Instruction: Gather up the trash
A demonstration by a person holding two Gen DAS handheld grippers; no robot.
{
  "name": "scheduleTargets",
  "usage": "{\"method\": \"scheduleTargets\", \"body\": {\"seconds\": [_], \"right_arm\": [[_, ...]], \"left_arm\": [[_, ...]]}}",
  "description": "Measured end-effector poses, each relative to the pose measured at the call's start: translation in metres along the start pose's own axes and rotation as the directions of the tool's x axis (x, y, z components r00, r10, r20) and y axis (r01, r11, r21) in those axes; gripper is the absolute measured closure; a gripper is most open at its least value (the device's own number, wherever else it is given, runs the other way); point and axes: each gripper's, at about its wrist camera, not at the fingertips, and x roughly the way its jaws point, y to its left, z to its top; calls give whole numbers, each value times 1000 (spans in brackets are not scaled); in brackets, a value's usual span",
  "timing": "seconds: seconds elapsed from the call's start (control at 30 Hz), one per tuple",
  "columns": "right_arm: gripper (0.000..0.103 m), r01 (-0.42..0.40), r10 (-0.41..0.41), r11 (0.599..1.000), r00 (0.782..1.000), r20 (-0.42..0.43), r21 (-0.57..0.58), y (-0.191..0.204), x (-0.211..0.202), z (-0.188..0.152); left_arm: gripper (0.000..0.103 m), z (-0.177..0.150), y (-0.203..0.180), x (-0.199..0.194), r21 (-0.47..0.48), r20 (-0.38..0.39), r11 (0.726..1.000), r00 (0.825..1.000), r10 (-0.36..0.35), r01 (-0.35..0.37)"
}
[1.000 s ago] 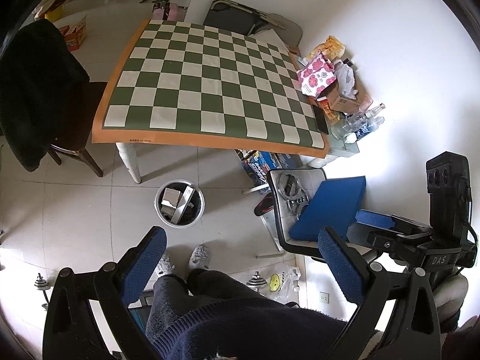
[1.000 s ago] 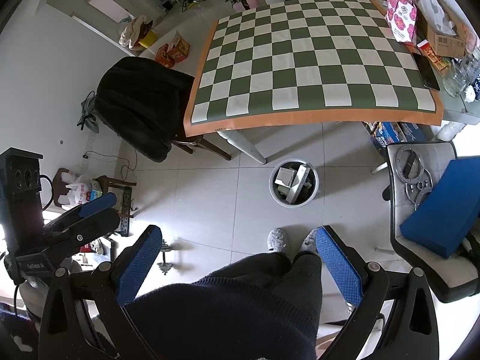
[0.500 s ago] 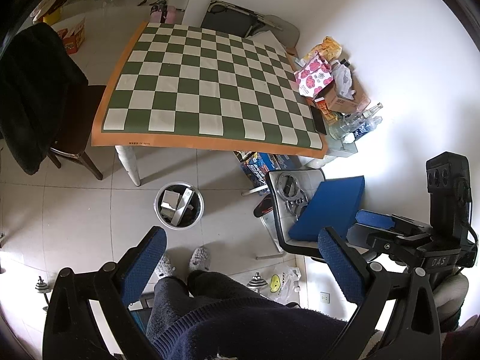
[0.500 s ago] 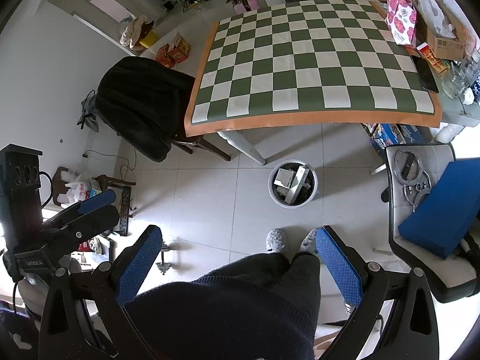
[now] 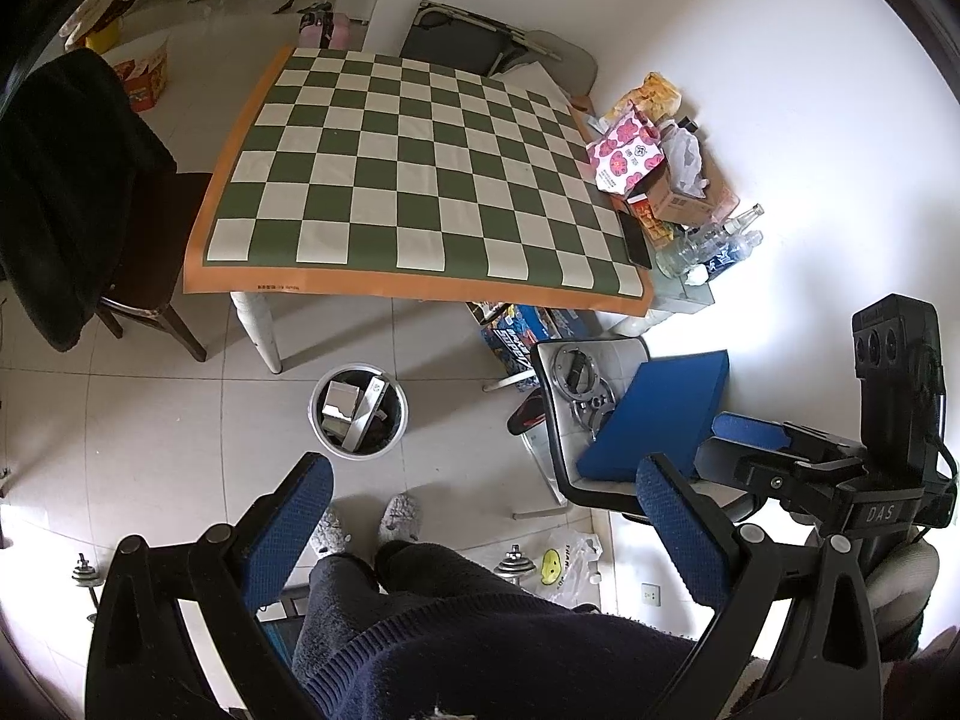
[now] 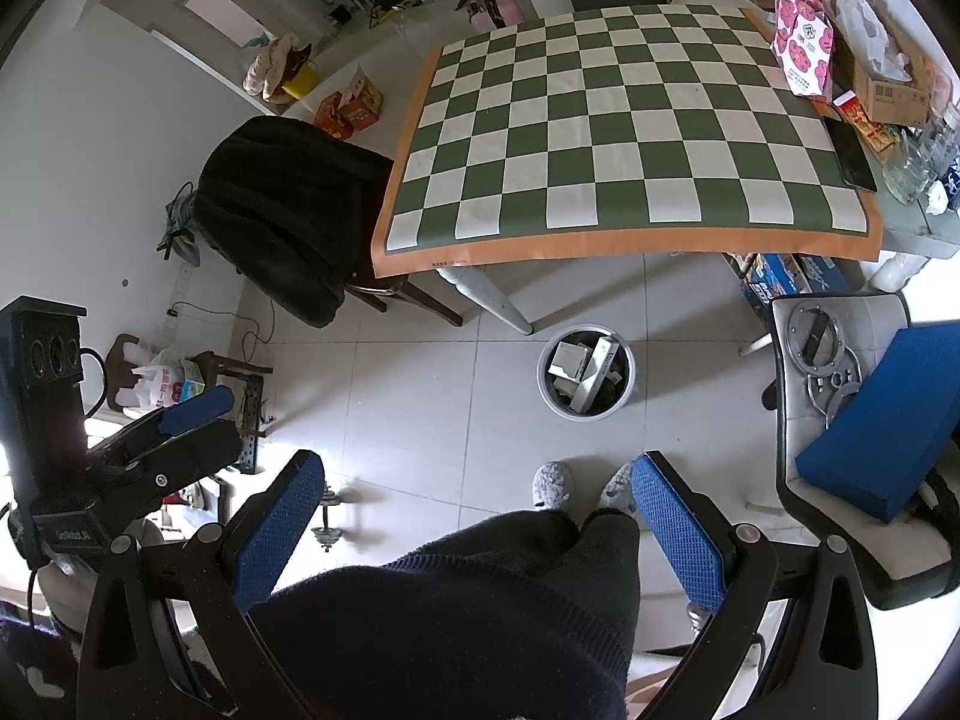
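left wrist view first: left gripper is held high above the floor, its blue-padded fingers spread wide with nothing between them, only the person's dark trouser legs and grey slippers showing below. round trash bin stands on the tiled floor just in front of the feet, near the white leg of the table; it holds what look like pale cartons, though their kind is hard to make out. green-and-white checkered cloth with an orange border covers the tabletop. packets, a cardboard box and clear bottles crowd the table's far right edge, among them a pink flowered bag. a chair bearing a blue cushion sits to the right of the bin. the right gripper shows at the right edge.

right wrist view: right gripper also hangs wide apart and empty over the knees. the bin sits ahead of the slippers, close to the table leg. a black coat drapes a chair left of the table.
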Motion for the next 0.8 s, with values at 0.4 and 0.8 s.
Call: {"method": "scheduleTargets", "body": {"seconds": [0.4,0.8], "right_arm": [[0,-1,1,1000,1000,2,4,1,1,0],[0,0,-1,1000,1000,5,10,3,3,0]], "left_arm": [[0,0,2,-1,5,-2,1000,1000,-4,4],[0,2,1,-2,6,1,1000,1000,-1,1]]}}
